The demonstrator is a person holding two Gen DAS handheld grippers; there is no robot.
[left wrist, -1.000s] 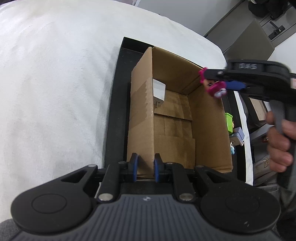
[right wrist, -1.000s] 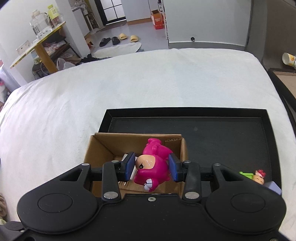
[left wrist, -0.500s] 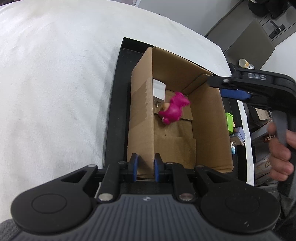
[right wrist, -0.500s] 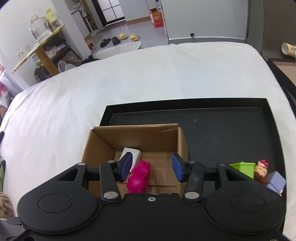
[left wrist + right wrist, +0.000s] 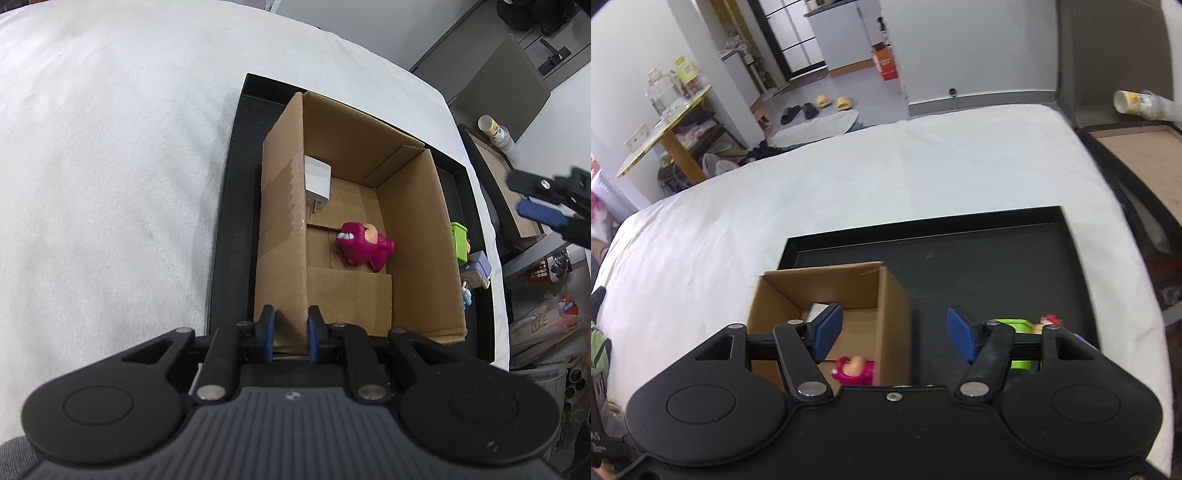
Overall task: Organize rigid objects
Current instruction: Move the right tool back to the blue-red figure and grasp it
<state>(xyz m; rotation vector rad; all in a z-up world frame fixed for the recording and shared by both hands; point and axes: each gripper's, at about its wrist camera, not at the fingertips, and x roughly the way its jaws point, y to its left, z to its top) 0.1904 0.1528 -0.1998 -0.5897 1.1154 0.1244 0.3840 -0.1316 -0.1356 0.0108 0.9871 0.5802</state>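
An open cardboard box (image 5: 413, 236) (image 5: 894, 314) stands in a black tray (image 5: 229, 236) (image 5: 979, 258) on the white bed. A pink toy figure (image 5: 364, 247) (image 5: 855, 371) lies on the box floor, beside a white charger (image 5: 317, 182) (image 5: 818, 312). My left gripper (image 5: 290, 330) is shut on the box's near wall at its corner. My right gripper (image 5: 892, 332) hangs above the box's right wall and the tray, its jaws opening with nothing between them; in the left wrist view my right gripper (image 5: 543, 210) shows at the right edge.
A green block (image 5: 459, 240) (image 5: 1012, 326) and small figures (image 5: 478, 271) (image 5: 1049, 321) lie in the tray right of the box. A paper cup (image 5: 1134, 103) stands on a wooden tray off the bed. A table with jars (image 5: 665, 110) is far left.
The right gripper let go of the pink toy, which fell into the box. Its jaws widened and it drew away to the right of the box. The left gripper kept still.
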